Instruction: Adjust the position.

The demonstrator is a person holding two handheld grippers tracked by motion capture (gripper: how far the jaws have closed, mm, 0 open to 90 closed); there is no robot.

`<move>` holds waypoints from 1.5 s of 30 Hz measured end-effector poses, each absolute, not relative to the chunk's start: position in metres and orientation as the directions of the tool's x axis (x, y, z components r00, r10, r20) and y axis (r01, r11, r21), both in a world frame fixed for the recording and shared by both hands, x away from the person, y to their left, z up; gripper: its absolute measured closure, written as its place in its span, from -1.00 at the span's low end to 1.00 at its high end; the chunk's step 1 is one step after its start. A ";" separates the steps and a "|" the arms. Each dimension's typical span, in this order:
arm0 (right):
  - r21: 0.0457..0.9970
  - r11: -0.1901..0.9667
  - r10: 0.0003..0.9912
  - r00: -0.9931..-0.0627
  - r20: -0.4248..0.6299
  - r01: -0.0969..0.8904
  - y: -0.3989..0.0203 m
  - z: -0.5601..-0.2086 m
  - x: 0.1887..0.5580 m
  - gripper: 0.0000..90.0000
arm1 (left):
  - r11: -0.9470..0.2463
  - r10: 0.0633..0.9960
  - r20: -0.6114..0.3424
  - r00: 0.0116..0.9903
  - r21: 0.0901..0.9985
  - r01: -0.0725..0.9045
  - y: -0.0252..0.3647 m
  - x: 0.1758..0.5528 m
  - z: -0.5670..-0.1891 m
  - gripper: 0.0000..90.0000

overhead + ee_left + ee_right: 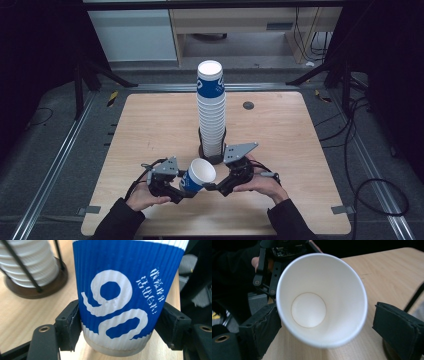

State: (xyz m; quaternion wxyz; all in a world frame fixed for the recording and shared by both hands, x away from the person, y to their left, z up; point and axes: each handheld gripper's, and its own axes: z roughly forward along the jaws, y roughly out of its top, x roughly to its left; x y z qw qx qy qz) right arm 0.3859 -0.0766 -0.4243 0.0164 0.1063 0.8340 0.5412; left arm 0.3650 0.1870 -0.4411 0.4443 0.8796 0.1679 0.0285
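High view | left hand-held gripper [186,190] clamps tilted cup [198,175] | right hand-held gripper [212,187] level, jaws apart, facing cup mouth

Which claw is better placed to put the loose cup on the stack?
Probably the left claw: its pads press both sides of the cup. The right claw stands open at the rim, one pad clear of it. The stack is just behind.

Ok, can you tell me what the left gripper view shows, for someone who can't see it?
A blue ribbed paper cup with white markings is clamped near its base between the left tongs. Behind it, at upper left, a stack of white cups stands in a wire holder on the wooden table.
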 end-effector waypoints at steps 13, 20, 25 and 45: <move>0.938 0.269 0.222 -0.962 0.159 0.217 -0.083 -0.420 0.388 -0.78 | -0.386 0.354 -0.116 0.928 0.886 0.258 0.189 0.359 -0.432 -0.38; 0.945 0.242 0.174 -0.968 0.183 0.222 -0.075 -0.423 0.386 -0.74 | -0.389 0.347 -0.114 0.931 0.885 0.254 0.180 0.355 -0.433 -0.38; 0.945 0.240 0.149 -0.970 0.193 0.225 -0.069 -0.426 0.384 -0.72 | -0.404 0.342 -0.111 0.933 0.879 0.253 0.175 0.354 -0.435 -0.38; 0.954 0.218 0.205 -0.965 0.162 0.207 -0.082 -0.415 0.385 -0.55 | -0.459 0.368 -0.103 0.924 0.844 0.277 0.178 0.360 -0.445 -0.57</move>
